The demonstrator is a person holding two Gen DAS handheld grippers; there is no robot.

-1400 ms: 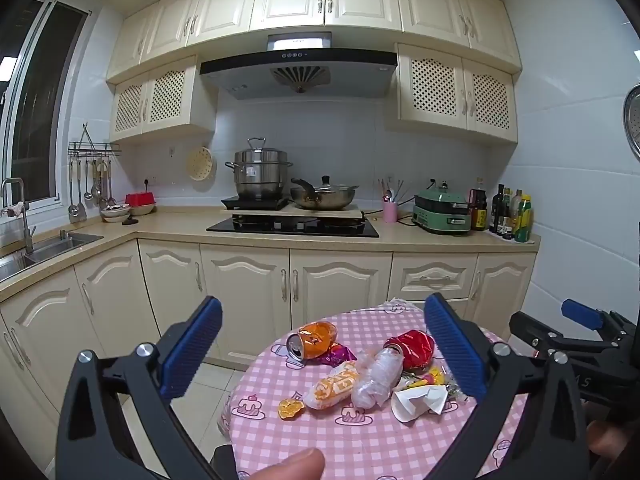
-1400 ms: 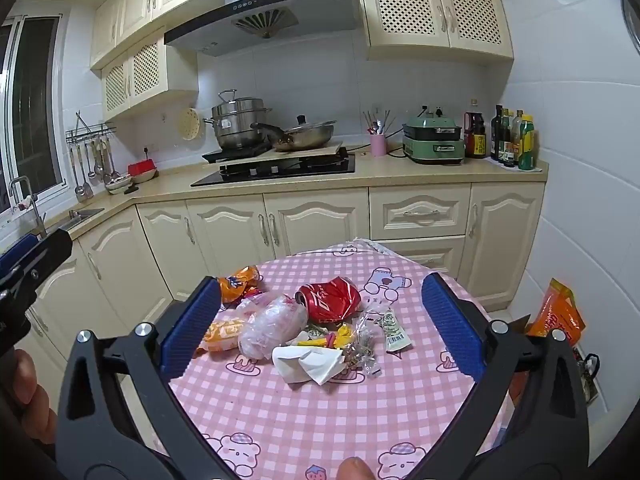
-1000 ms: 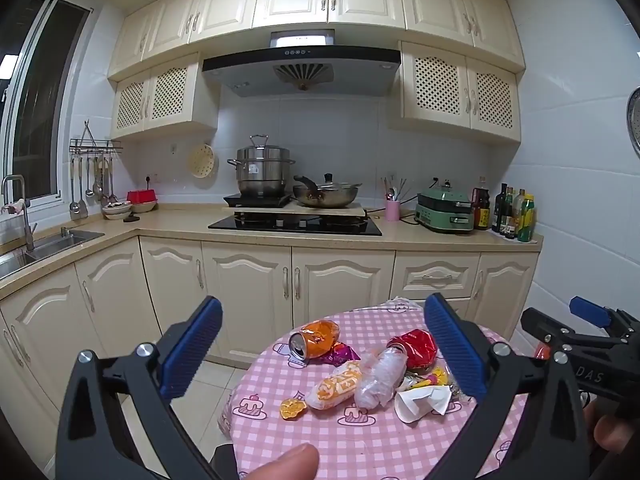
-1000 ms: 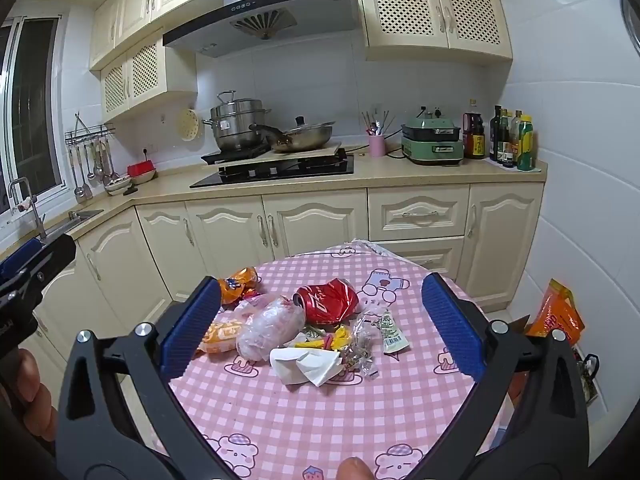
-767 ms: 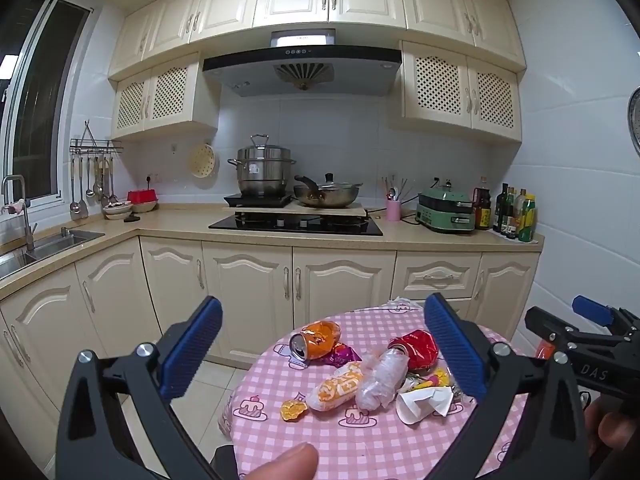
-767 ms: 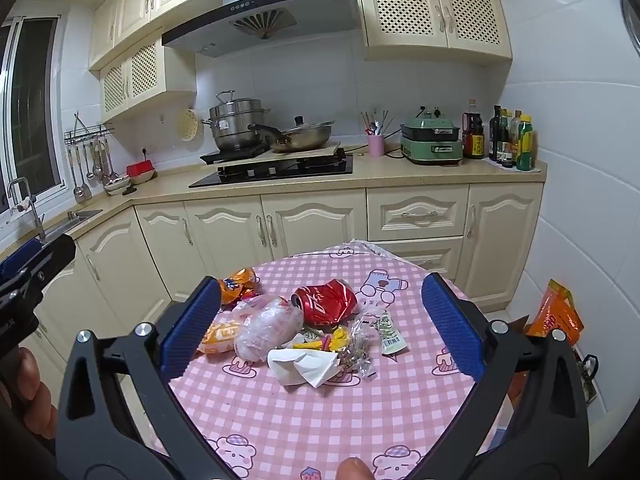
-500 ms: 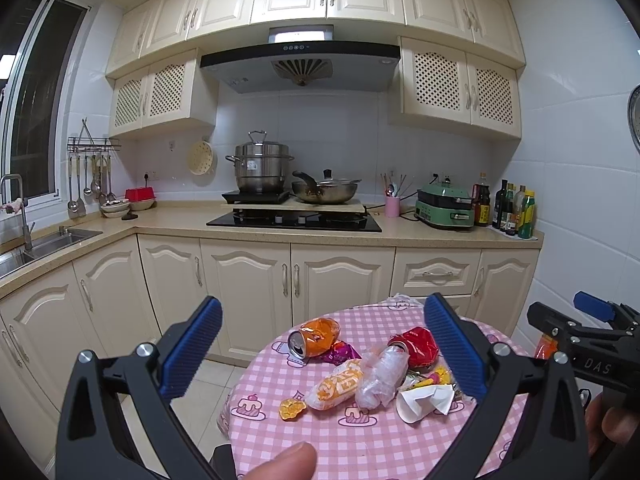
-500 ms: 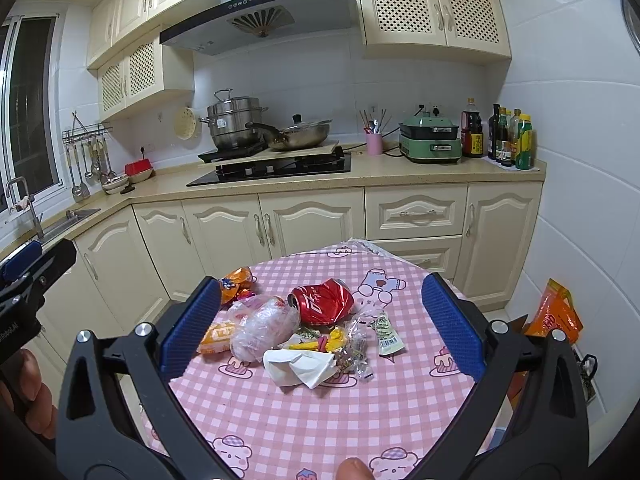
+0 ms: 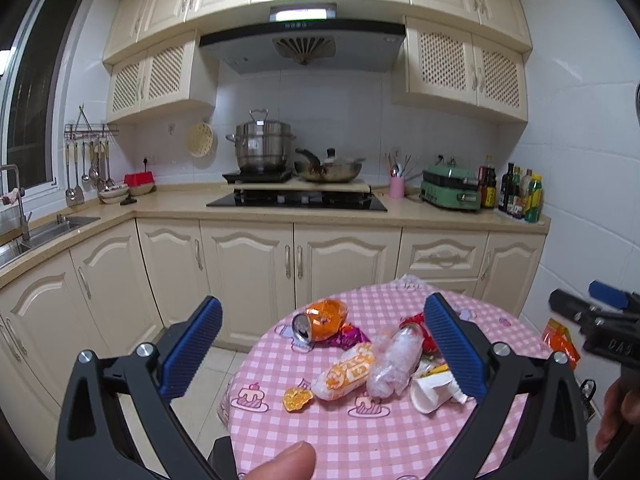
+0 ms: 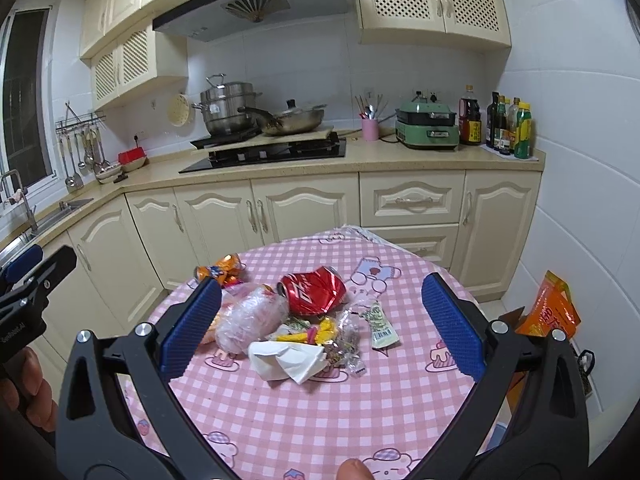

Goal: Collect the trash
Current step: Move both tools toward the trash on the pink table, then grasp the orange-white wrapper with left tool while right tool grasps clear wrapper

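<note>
A pile of trash lies on a round table with a pink checked cloth [image 10: 304, 412]: a crushed red can [image 10: 314, 290], a crushed orange can [image 9: 322, 318], a clear crumpled plastic bottle [image 10: 252, 316], an orange-white snack wrapper [image 9: 346, 372], a white crumpled paper [image 10: 288, 360], a green sauce sachet [image 10: 380, 322] and small wrappers. My left gripper [image 9: 320, 350] is open and empty, held above the table's left side. My right gripper [image 10: 320, 324] is open and empty, held above the pile.
Cream kitchen cabinets [image 9: 248, 260] and a counter with a hob, pots and bottles stand behind the table. A sink [image 9: 44, 232] is at the left. An orange bag [image 10: 554, 312] lies on the floor to the right of the table, by the wall.
Both grippers have drifted slightly nearer the table and the right one has tilted down a little. Both jaws stay open. The trash has not moved.
</note>
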